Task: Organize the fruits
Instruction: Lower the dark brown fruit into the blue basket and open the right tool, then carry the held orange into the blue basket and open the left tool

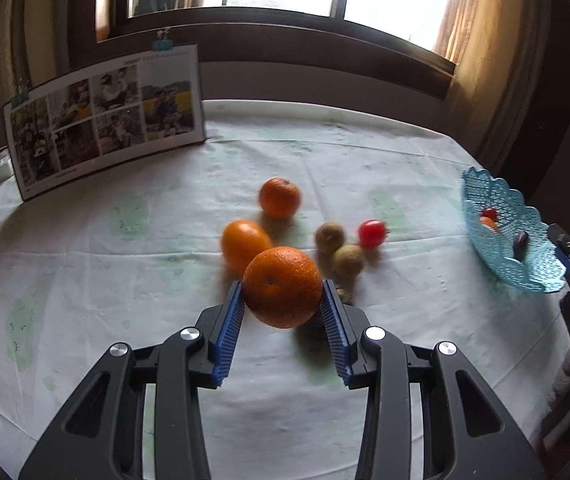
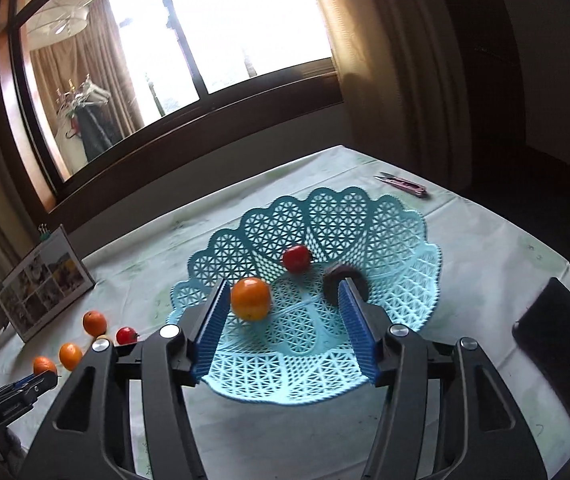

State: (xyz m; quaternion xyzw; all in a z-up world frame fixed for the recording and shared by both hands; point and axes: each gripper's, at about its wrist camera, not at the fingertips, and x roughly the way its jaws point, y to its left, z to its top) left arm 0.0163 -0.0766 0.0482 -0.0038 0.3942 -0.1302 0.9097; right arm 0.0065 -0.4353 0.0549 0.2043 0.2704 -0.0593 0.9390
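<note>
My left gripper is shut on a large orange, held just above the tablecloth. Beyond it lie two more oranges, two brownish round fruits and a red fruit. My right gripper stands open over the blue lattice basket. A small orange sits in the basket beside its left pad, well apart from the right one. A red fruit and a dark fruit, partly hidden by the right finger, are also in the basket.
A photo calendar stands at the table's back left. A pink folding tool lies behind the basket. A dark chair back stands at the table's right edge. The window and curtains are behind the table.
</note>
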